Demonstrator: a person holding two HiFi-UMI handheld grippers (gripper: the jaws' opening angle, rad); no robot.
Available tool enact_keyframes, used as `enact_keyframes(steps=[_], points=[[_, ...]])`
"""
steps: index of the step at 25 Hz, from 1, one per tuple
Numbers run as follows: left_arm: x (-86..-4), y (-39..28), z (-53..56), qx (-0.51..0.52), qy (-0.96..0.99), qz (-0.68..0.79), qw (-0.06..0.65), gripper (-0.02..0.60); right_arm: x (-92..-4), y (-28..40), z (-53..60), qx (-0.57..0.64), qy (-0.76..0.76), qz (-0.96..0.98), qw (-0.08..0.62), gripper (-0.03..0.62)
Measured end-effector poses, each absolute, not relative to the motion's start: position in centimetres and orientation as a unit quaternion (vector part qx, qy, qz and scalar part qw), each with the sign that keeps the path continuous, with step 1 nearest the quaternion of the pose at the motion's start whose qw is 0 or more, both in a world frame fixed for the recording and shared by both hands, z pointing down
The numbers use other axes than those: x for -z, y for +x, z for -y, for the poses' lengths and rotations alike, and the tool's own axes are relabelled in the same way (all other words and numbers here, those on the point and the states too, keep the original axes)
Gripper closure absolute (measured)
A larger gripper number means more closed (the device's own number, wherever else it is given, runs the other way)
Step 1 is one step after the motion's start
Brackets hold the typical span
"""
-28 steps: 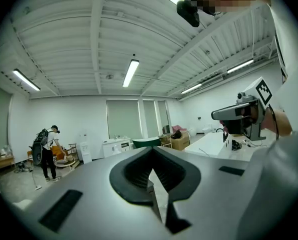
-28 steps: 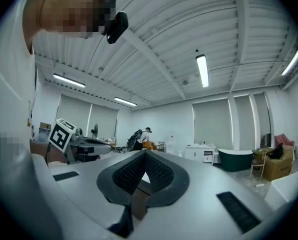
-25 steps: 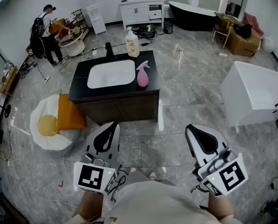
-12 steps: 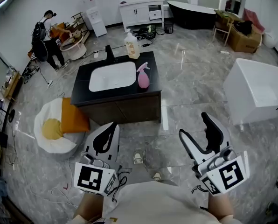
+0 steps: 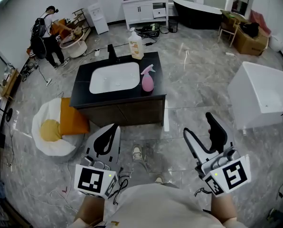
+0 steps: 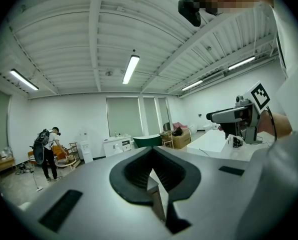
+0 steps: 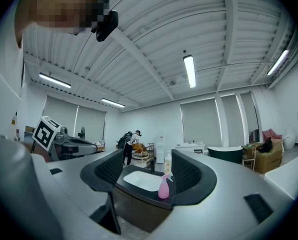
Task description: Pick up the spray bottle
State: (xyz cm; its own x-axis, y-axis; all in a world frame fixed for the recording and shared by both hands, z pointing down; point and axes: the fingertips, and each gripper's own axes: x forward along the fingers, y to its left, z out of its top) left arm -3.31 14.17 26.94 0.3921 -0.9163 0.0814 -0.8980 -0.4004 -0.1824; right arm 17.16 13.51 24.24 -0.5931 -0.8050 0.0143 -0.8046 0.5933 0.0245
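A pink spray bottle (image 5: 147, 80) stands upright at the right edge of a black vanity counter (image 5: 82, 94), beside its white sink basin (image 5: 114, 77). In the right gripper view the spray bottle (image 7: 163, 187) shows far off, framed between the open jaws. My right gripper (image 5: 199, 128) hovers over the floor well short of the vanity, open and holding nothing. My left gripper (image 5: 109, 133) hangs level at the lower left, shut and empty. In its own view the left gripper (image 6: 150, 170) faces the room's far wall, not the bottle.
A tall cream soap bottle (image 5: 136, 44) stands at the counter's back by a black tap. An egg-shaped cushion (image 5: 51, 127) lies left of the vanity, and a white tub (image 5: 262, 96) stands to the right. A person (image 5: 44, 37) works far back left. Marble floor lies between me and the vanity.
The right gripper's jaws have gone from shut to wide open. Both grippers have edged forward towards the vanity. The left gripper has stayed shut.
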Motion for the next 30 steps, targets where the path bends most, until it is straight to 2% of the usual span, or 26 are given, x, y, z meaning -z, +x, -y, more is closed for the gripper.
enact_keyframes(steps=[15, 30], points=[[-29.5, -8.2, -0.5, 0.088, -0.851, -0.516, 0.021, 0.563, -27.2, 11.1, -0.1, -0.007, 0.464, 0.883, 0.067, 0.281], [-30.0, -15.1, 14.5, 0.095, -0.874, -0.476, 0.024, 0.563, -28.2, 3.0, 13.8, -0.019, 0.490, 0.867, 0.083, 0.281]])
